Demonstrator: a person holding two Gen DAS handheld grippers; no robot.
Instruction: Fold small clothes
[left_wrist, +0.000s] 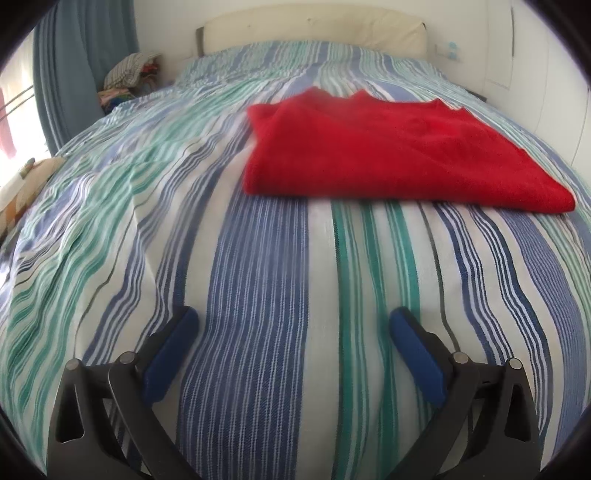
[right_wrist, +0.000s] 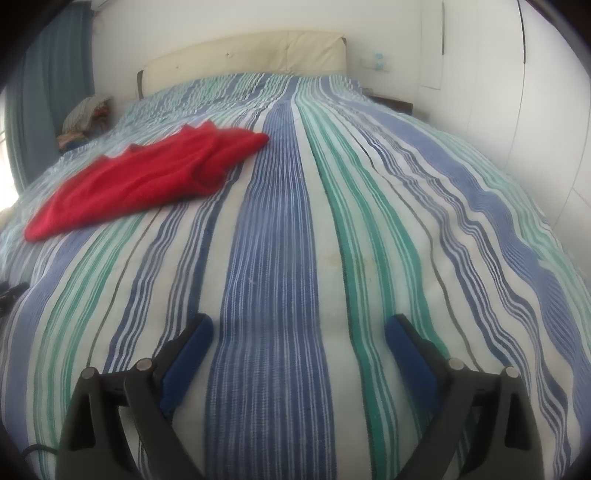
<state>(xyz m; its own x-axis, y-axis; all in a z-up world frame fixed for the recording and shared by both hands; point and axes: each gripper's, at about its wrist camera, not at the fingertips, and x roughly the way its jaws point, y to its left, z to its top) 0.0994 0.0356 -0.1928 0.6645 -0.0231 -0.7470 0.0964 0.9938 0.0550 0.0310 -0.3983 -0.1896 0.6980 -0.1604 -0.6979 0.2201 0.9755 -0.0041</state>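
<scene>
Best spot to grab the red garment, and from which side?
Probably the near right corner of the red garment: it lies flat on the striped bedspread with that corner pointing out. Come in low from the front with the open left gripper.

Both wrist cameras sit low over the bed (left_wrist: 258, 295), near its foot, facing the headboard (left_wrist: 314, 33) at 12 o'clock. The left view has the red cloth (left_wrist: 388, 155) close at 1 o'clock; the right view has it farther, at 10 o'clock (right_wrist: 140, 181); both share bed, headboard and cloth
</scene>
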